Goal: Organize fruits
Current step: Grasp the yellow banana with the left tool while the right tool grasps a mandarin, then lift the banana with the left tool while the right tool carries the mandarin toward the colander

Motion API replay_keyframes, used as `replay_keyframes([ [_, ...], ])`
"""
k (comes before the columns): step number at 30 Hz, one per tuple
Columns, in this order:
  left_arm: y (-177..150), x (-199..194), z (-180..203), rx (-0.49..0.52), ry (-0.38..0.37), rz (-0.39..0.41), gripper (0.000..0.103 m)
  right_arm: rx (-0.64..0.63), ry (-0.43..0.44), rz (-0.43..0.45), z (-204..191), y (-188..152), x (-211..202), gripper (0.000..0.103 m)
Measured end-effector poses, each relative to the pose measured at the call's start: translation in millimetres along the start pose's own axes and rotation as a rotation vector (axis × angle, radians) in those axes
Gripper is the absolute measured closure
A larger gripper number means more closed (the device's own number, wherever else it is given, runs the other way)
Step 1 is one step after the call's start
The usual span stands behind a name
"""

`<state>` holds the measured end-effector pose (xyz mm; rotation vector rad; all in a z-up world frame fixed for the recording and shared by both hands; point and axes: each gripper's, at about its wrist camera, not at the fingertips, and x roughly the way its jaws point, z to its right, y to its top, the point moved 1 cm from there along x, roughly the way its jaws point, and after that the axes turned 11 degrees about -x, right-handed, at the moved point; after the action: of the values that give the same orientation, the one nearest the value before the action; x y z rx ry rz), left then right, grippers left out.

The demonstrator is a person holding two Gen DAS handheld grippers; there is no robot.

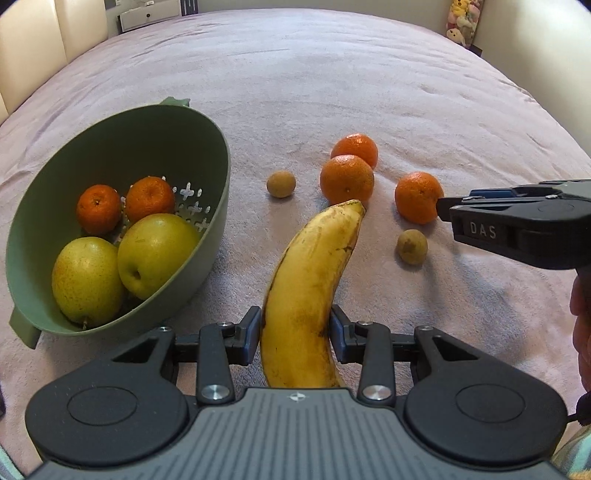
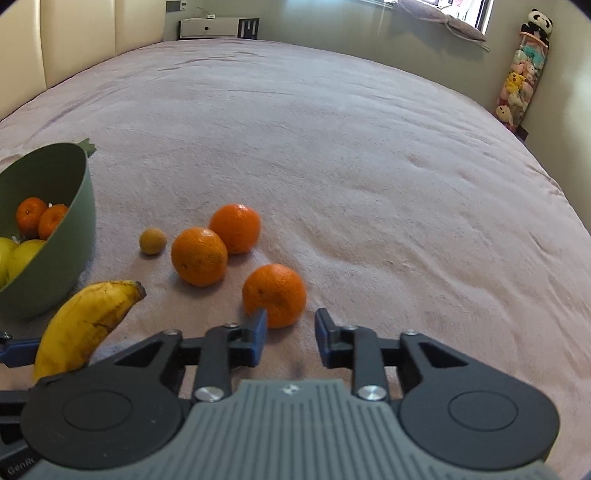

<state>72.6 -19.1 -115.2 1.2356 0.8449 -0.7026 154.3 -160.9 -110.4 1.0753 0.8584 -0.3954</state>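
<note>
My left gripper (image 1: 295, 328) is shut on a spotted yellow banana (image 1: 310, 280), pads pressing both sides, its tip pointing away above the bed. To its left a green colander bowl (image 1: 207, 258) holds two pears (image 1: 157, 254) and two mandarins (image 1: 149, 199). Three mandarins lie loose on the cover; the nearest mandarin (image 2: 275, 295) sits just past the left fingertip of my right gripper (image 2: 290, 332), which is open with nothing between its fingers. Seen side-on, the right gripper (image 1: 443, 210) has its tip at that mandarin (image 1: 419, 197). Two small brown longans (image 1: 281, 184) (image 1: 412, 246) lie nearby.
Everything rests on a wide pinkish bed cover (image 2: 369, 166) that stretches far back. A padded cream headboard (image 2: 74, 40) lines the left, a white drawer unit (image 2: 210, 27) stands beyond the bed, and a rack of stuffed toys (image 2: 517, 81) stands at the right wall.
</note>
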Motion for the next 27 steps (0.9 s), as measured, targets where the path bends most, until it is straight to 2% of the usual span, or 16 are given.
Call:
replay_keyframes([
  [2, 2, 4, 0, 0.001, -0.001, -0.012, 0.06, -0.009, -0.001, 0.009, 0, -1, 3, 0.068],
  [6, 3, 15, 1, 0.017, 0.004, -0.043, 0.059, -0.01, 0.011, 0.028, 1, 4, 10, 0.065],
  [9, 2, 21, 4, 0.041, 0.014, -0.054, 0.059, -0.003, 0.029, 0.036, 0, 9, 17, 0.057],
  [16, 3, 26, 16, 0.107, 0.056, -0.055, 0.054, 0.035, 0.063, 0.007, 1, 12, 37, 0.056],
  [18, 4, 26, 17, 0.117, 0.054, -0.066, 0.059, 0.047, 0.068, 0.001, 2, 12, 40, 0.058],
  [27, 14, 24, 15, 0.104, 0.04, -0.078, 0.06, 0.055, 0.052, -0.008, -1, 14, 41, 0.059],
])
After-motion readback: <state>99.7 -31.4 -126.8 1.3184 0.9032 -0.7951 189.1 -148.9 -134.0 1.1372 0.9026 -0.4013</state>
